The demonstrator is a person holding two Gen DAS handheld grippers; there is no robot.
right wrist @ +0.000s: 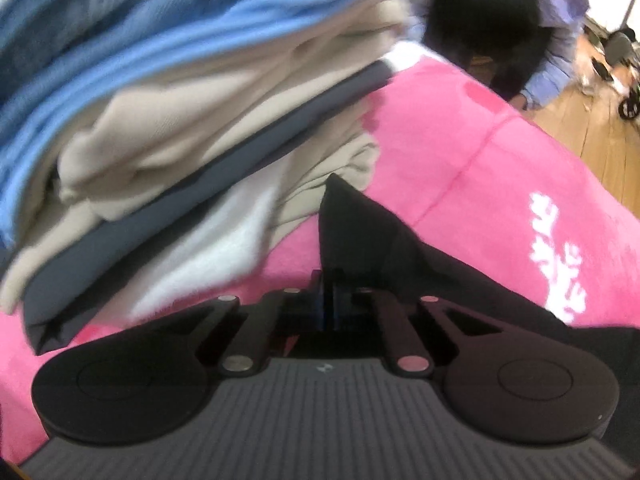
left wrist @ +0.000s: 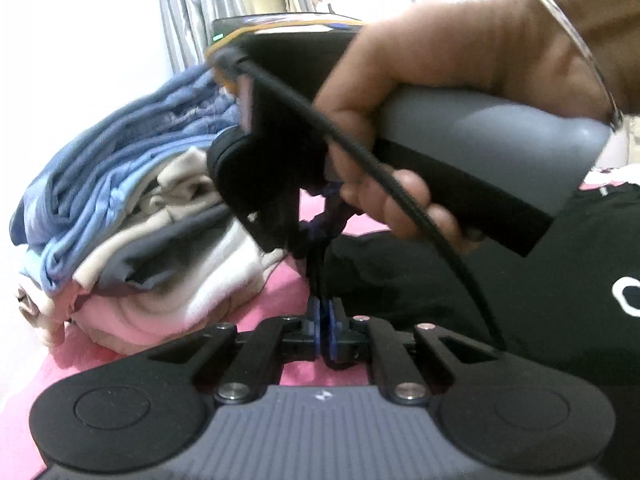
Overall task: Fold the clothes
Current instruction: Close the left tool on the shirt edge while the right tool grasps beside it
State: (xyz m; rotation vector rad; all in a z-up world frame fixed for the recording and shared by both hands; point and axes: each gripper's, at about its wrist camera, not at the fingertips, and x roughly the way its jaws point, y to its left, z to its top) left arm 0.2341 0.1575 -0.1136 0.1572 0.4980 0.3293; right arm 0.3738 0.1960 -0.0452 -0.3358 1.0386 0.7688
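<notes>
A black garment with a white print lies on a pink blanket. My left gripper is shut at the garment's left edge, blue pads pressed together on the black cloth. Just above it a hand holds my right gripper, whose tips nearly meet the left ones. In the right wrist view my right gripper is shut on the black garment, and a peak of cloth stands up out of the jaws.
A stack of folded clothes in blue, beige, grey and white sits close on the left, also large in the right wrist view. The pink blanket runs right to a wooden floor. A person bends at the far edge.
</notes>
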